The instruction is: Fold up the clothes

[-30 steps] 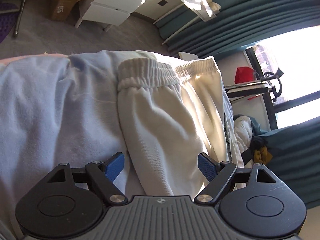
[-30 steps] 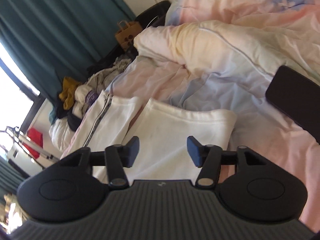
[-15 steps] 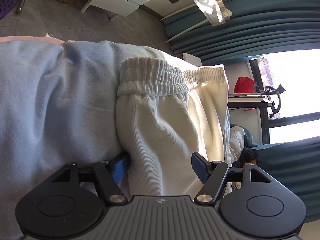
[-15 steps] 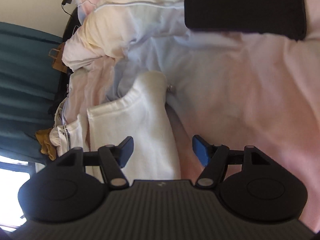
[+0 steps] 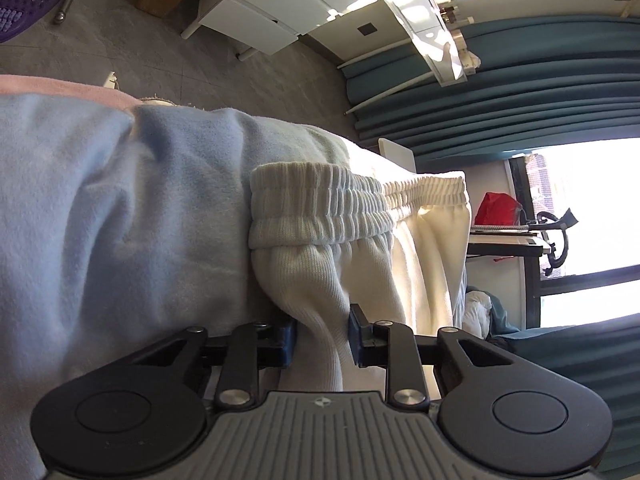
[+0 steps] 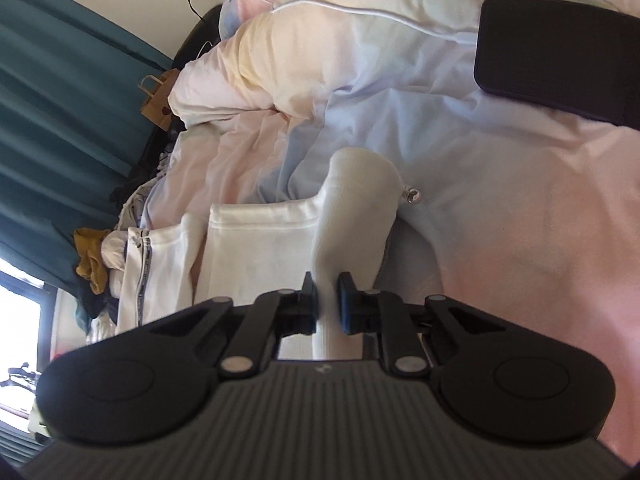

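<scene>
Left wrist view, trousers: the white trousers [image 5: 360, 248] lie on the pale blue bedding [image 5: 120, 220], running up the middle of the frame away from you, their gathered waistband [image 5: 320, 208] crossing the frame's centre.
Left wrist view, grip: your left hand-held gripper [image 5: 322, 334] has just been closing and now pinches a bunched fold of the trousers' left edge at lower centre.
Right wrist view, trousers: the hem end [image 6: 264, 216] lies left of centre, and a ridge of cloth [image 6: 356, 200] rises straight up the frame from the jaws.
Right wrist view, grip: your right hand-held gripper [image 6: 328, 304] has just been closing and stands narrow, clamped on that ridge.
Long axis: judging by both views, each hand holds one end, so the fold should bring hem toward waistband along the trousers' length.
Nearby: a black pad [image 6: 560, 56] lies at upper right, well apart.
</scene>
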Available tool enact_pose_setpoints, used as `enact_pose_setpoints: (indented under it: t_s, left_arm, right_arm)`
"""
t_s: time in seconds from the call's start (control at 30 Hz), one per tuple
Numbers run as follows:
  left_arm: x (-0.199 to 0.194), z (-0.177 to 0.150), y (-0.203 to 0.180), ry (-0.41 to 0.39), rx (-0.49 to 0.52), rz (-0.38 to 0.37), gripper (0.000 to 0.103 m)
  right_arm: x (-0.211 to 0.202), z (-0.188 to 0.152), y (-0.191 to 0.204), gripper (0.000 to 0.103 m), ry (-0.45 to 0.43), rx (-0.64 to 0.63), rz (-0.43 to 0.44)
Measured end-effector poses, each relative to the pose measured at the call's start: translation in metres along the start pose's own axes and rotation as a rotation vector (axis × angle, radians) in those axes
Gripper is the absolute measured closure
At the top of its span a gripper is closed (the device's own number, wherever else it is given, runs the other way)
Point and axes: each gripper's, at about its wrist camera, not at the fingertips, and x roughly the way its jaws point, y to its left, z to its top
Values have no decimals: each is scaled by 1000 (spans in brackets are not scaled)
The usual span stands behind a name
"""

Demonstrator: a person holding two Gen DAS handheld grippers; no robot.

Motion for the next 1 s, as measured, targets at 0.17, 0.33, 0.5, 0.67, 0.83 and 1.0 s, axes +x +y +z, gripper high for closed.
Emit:
enact_pose_setpoints:
  t_s: [0.17, 0.33, 0.5, 0.67, 0.83, 1.0]
  left_arm:
    - [-20, -1, -5, -47, 46, -83, 89]
    - [-43, -9, -9, -88, 54, -124, 93]
    - [-73, -6, -12, -94, 39, -143, 96]
    - [-81, 6, -27, -75, 25, -129, 96]
    - [-53, 25, -93, -68, 110, -127, 97]
    - [13, 44, -184, -50, 167, -116, 97]
  right_arm:
    - [-18, 6, 9, 97, -63, -66, 56]
    - [-43, 6, 14, 97, -126, -56, 112]
    - [-67, 10, 18, 98, -163, -71, 174]
    - [-75, 25, 35, 98, -180, -160, 204]
    - [-52, 40, 98, 98, -152, -216, 249]
    - [-10, 39, 199, 98, -199, -346, 283]
